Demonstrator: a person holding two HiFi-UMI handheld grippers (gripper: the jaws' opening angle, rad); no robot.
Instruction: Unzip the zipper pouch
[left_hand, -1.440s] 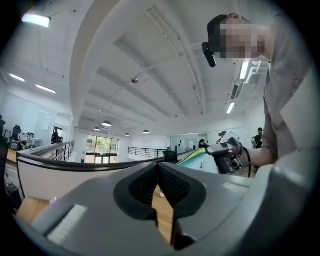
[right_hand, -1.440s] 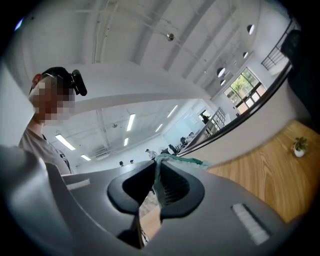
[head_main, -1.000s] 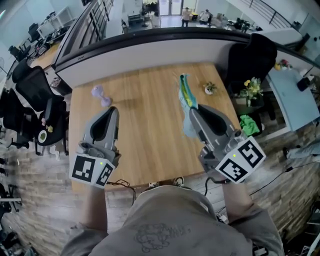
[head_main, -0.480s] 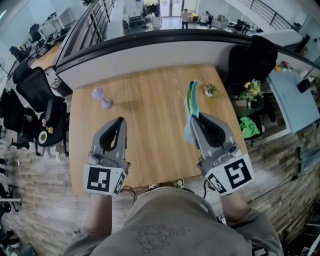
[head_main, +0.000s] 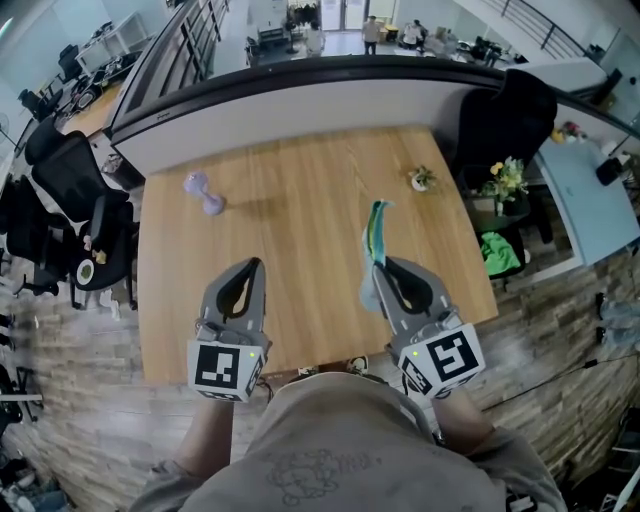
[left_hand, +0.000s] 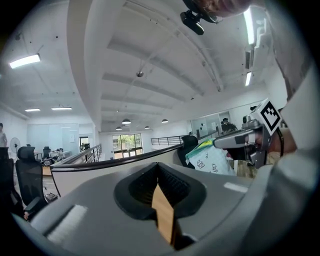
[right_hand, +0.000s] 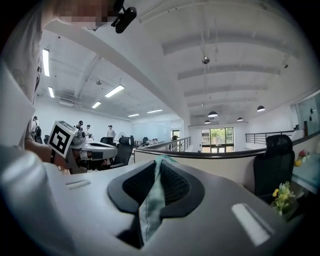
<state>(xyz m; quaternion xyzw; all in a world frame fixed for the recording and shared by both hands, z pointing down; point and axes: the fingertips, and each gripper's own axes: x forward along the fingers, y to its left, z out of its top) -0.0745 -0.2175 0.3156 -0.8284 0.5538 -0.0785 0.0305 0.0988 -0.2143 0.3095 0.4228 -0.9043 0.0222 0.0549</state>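
Pouch (head_main: 374, 240), one only, hangs upright over the table (head_main: 300, 210) near its front edge, pinched by its lower edge in the right hand-held gripper (head_main: 386, 272), probably to present the zipper. The left hand-held gripper (head_main: 252, 268) is clenched on nothing. Farther off: one dumbbell (head_main: 203, 193), one plant (head_main: 421, 179).

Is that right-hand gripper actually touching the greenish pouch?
Touching. The right gripper view shows the right gripper with its jaws closed on the zipper pouch, its fabric pinched between them.
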